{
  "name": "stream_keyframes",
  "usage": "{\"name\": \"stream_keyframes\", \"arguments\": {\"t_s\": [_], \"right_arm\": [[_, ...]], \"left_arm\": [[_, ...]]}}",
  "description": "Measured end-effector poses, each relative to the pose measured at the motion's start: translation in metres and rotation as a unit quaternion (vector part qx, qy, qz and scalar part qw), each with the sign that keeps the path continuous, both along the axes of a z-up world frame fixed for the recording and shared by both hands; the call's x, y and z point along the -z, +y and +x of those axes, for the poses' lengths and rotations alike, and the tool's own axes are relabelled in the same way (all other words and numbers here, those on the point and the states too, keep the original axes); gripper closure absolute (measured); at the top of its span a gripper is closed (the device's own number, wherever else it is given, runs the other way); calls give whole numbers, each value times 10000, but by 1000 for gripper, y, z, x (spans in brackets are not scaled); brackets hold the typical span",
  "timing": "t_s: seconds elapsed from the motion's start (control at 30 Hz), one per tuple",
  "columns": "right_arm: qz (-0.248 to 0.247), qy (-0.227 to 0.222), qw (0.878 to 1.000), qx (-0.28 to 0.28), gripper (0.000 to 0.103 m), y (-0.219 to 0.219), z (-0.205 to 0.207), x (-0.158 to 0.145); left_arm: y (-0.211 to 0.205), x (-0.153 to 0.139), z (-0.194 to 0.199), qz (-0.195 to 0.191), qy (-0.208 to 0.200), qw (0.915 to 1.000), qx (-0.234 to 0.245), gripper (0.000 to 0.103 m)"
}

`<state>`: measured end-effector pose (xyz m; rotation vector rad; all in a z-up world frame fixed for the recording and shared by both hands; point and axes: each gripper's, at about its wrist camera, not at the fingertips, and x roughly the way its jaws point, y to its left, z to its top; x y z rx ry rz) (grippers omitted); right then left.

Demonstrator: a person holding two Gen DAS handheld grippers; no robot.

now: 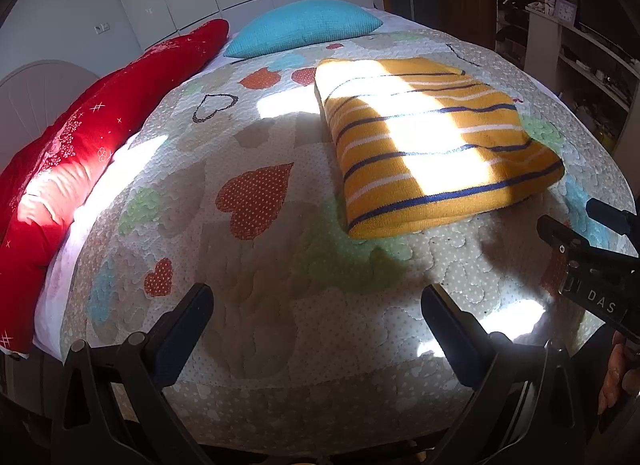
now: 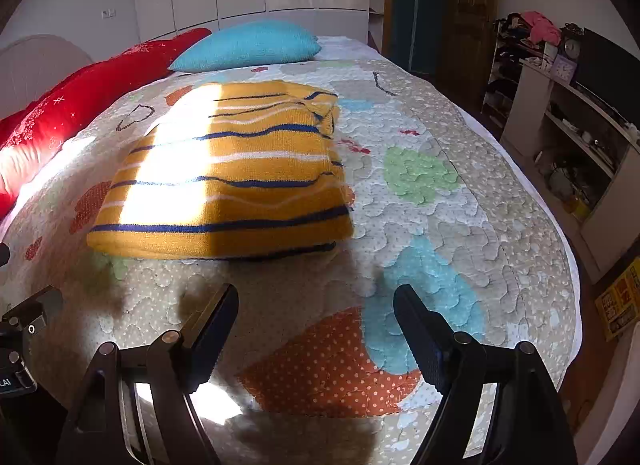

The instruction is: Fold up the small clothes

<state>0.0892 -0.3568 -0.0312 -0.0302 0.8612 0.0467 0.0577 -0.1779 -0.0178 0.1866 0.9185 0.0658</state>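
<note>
Sweater [image 2: 224,181], yellow with blue and white stripes, folded flat on the bed [image 2: 440,225], both tongs [image 1: 316,329] [image 2: 316,329] apart, empty.

Folded yellow striped sweater [image 2: 224,173] on bed

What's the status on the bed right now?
Left tool open, right tool open, both empty. Striped sweater folded on quilt. Nothing in the way.

The left gripper [image 1: 316,325] and right gripper [image 2: 316,329] are held side by side, low, jaws spread wide, nothing gripped.
</note>
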Motion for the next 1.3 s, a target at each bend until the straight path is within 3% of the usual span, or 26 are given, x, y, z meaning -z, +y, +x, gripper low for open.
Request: {"name": "stream_keyframes", "arguments": {"t_s": [0.47, 1.3], "right_arm": [[-130, 156, 9998, 22, 19, 11, 6, 9], [-291, 119, 9995, -106, 19, 28, 16, 7]], "left_arm": [[7, 9, 1, -9, 128, 9999, -66, 0], [21, 25, 12, -496, 501, 9975, -105, 0]]}}
